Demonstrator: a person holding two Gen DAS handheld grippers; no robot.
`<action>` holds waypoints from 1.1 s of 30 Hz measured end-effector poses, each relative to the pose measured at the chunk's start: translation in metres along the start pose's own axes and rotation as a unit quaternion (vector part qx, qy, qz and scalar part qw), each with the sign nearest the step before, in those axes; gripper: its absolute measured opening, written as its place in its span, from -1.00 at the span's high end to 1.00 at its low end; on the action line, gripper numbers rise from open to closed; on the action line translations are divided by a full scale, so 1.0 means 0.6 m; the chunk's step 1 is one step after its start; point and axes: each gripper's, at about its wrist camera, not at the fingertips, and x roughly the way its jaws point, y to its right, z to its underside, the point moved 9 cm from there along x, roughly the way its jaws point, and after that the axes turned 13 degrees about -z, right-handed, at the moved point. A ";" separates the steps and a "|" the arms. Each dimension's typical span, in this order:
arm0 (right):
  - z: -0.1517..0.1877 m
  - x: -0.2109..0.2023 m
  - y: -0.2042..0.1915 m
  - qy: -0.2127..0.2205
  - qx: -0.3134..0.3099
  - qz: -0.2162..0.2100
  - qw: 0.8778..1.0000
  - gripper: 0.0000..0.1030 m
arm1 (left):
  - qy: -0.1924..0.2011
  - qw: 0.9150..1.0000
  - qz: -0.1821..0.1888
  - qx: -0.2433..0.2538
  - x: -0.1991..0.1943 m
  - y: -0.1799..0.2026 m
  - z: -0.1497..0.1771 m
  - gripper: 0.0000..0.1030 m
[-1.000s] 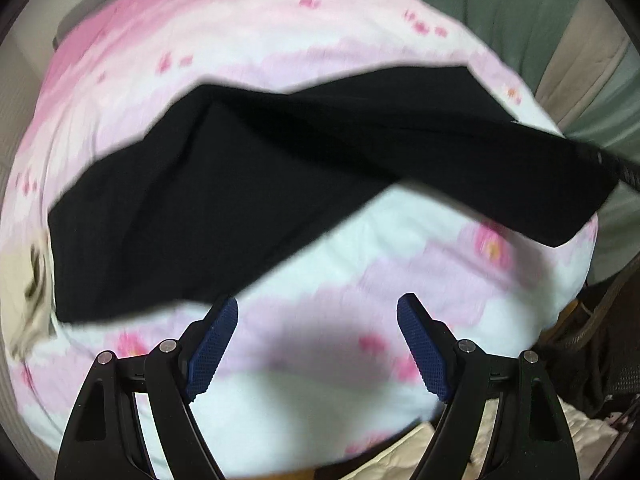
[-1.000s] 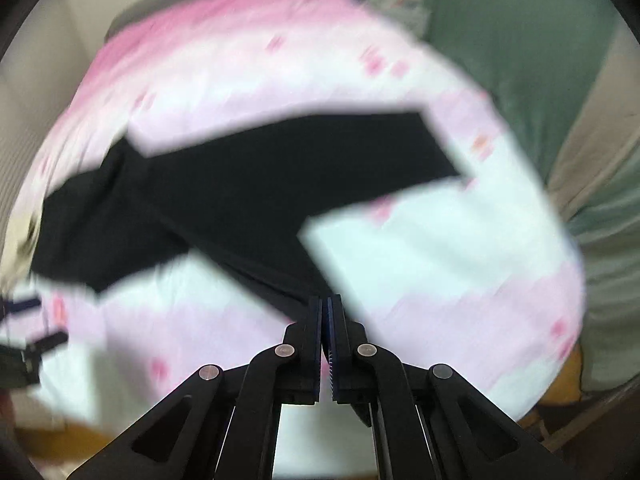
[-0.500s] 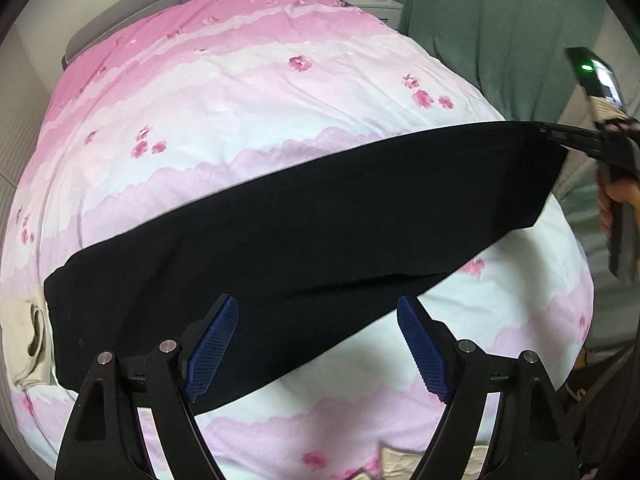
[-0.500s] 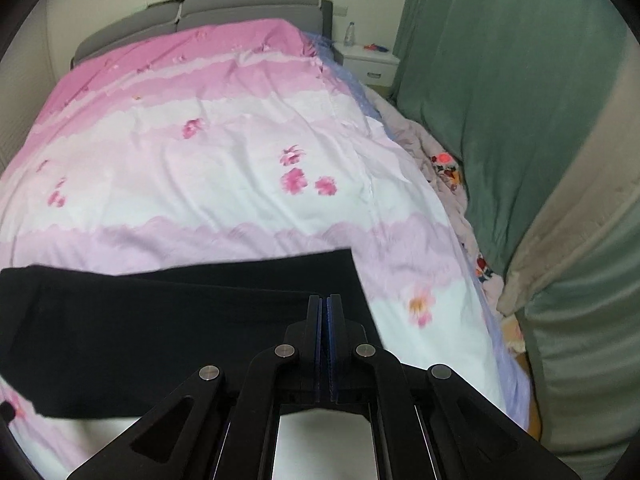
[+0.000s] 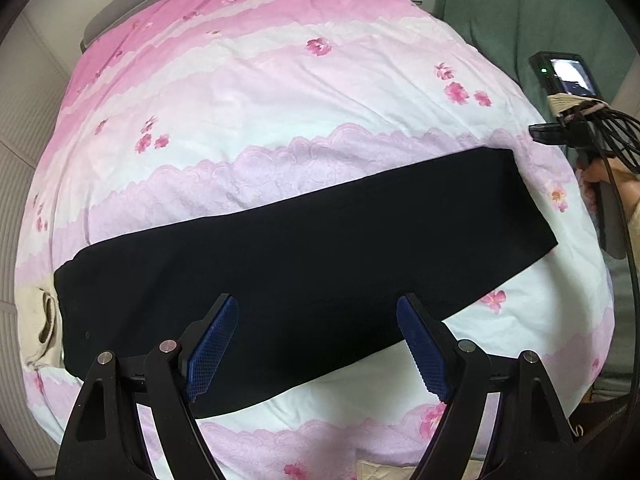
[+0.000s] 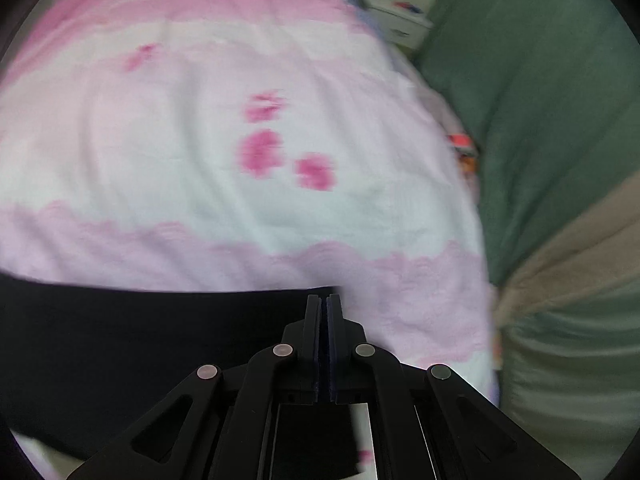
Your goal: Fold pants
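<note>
Black pants [image 5: 304, 264] lie flat in a long band across the pink and white floral bed cover [image 5: 280, 100], folded leg on leg. My left gripper [image 5: 318, 344] is open and empty, its blue pads [image 5: 212, 348] above the near edge of the pants. My right gripper [image 6: 324, 304] has its jaws together over the far right corner of the pants [image 6: 140, 340]; whether cloth is between them cannot be seen. In the left wrist view the right gripper's body [image 5: 568, 132] is beyond the pants' right end.
A beige garment [image 5: 38, 320] lies at the left end of the pants. A green curtain [image 6: 540, 100] hangs along the bed's right side. A white nightstand [image 6: 396, 20] stands at the far right. The headboard [image 5: 132, 4] is at the far end.
The raised pant leg has been carried over and laid down, so the pants now lie flat in one band. The right gripper has moved out past the pants' right end.
</note>
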 end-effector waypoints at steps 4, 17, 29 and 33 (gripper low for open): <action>0.006 -0.023 0.015 0.011 0.005 0.003 1.000 0.17 | 0.010 1.000 0.006 0.000 -0.007 -0.002 0.002 -0.59; 0.154 -0.213 -0.115 0.088 -0.007 -0.149 0.985 -0.04 | -0.027 0.996 -0.019 -0.084 -0.021 -0.136 0.204 -0.59; 0.304 -0.310 -0.418 0.082 -0.090 -0.319 0.940 -0.04 | -0.070 0.975 -0.064 -0.203 -0.048 -0.320 0.437 -0.59; 0.343 -0.324 -0.518 0.068 -0.118 -0.348 0.928 -0.04 | -0.073 0.966 -0.076 -0.237 -0.049 -0.400 0.496 -0.63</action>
